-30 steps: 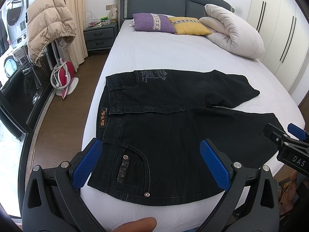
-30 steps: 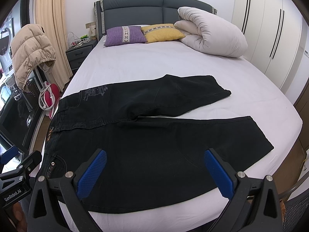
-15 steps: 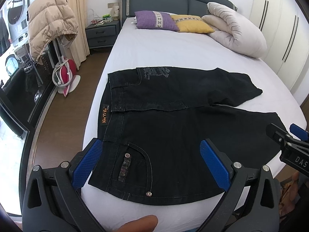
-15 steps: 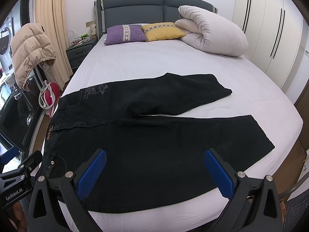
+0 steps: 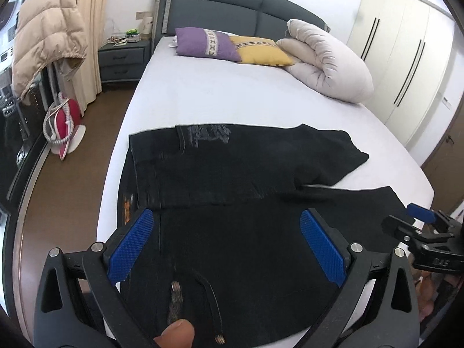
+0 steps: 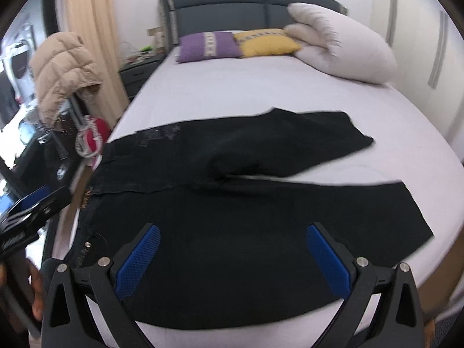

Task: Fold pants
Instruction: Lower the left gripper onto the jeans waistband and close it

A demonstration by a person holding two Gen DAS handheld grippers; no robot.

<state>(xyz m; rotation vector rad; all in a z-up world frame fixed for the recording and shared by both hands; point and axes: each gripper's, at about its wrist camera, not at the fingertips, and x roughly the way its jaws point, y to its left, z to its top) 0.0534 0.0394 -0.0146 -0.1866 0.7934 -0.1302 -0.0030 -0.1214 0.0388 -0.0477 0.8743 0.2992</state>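
The right wrist view is motion-blurred, so the pants (image 6: 261, 203) print and waistband label cannot be read. In the left wrist view, the pants' near hem runs behind the fingers (image 5: 130, 246) and off the bottom edge.

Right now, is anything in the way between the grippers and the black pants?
Nothing visible is. The left hand-held gripper and right hand-held gripper are both open above the pants, which lie flat on the bed.

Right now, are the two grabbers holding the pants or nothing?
Left gripper: jaws open, holding nothing, above the black pants.
Right gripper: jaws open, holding nothing.
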